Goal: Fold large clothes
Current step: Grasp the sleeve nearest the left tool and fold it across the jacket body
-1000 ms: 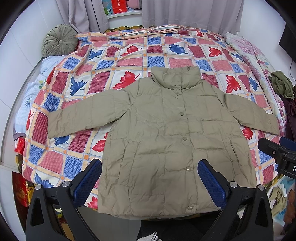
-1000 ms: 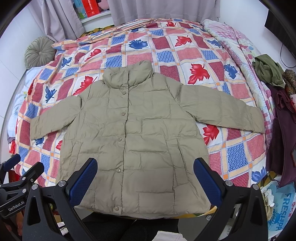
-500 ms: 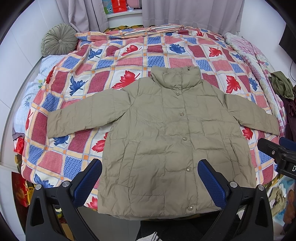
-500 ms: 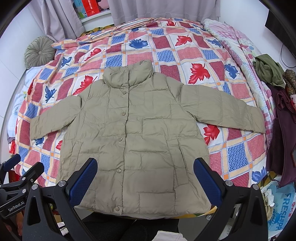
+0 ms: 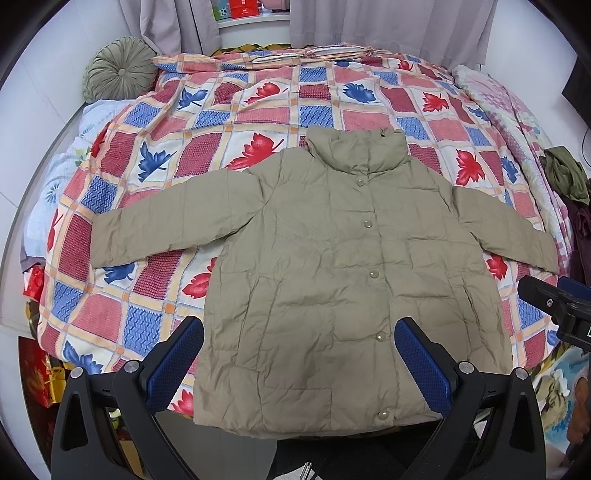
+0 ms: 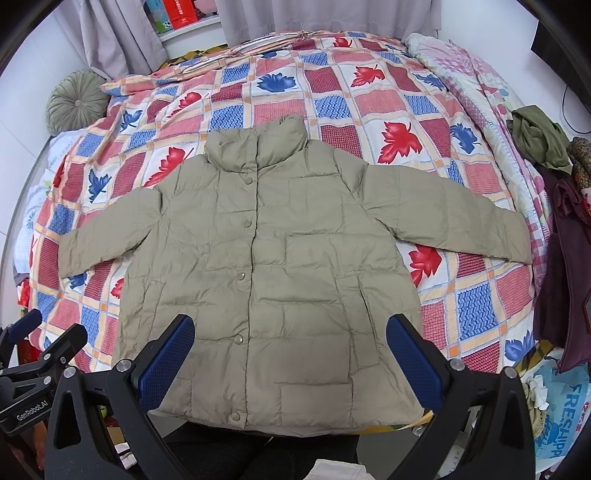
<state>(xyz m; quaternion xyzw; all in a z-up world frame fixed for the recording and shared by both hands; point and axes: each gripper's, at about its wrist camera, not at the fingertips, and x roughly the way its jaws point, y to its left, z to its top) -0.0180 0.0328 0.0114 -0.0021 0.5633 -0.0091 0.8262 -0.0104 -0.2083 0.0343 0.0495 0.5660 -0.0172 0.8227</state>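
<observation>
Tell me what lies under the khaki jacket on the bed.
The jacket lies flat, snapped shut, on the leaf-patterned patchwork quilt, which shows all around it. Whatever is beneath its body and sleeves is covered.

Jacket (image 5: 332,277) lies flat, front up, on bed (image 5: 258,107), collar toward far end, hem at near edge. Both sleeves spread out sideways on quilt (image 5: 207,147). Snap buttons (image 5: 373,274) run down jacket centre, collar to hem. Round cushion (image 5: 118,74) at far left corner of bed, against wall. Curtains (image 5: 388,22) behind bed; shelf (image 5: 251,24) between curtain panels. Pile of clothes (image 6: 539,136) off bed's right side. Bag (image 6: 561,417) below it, near right. Left tool (image 5: 299,363) and right tool (image 6: 290,358) both hover over hem, apart from jacket, left tool left of right tool.
</observation>
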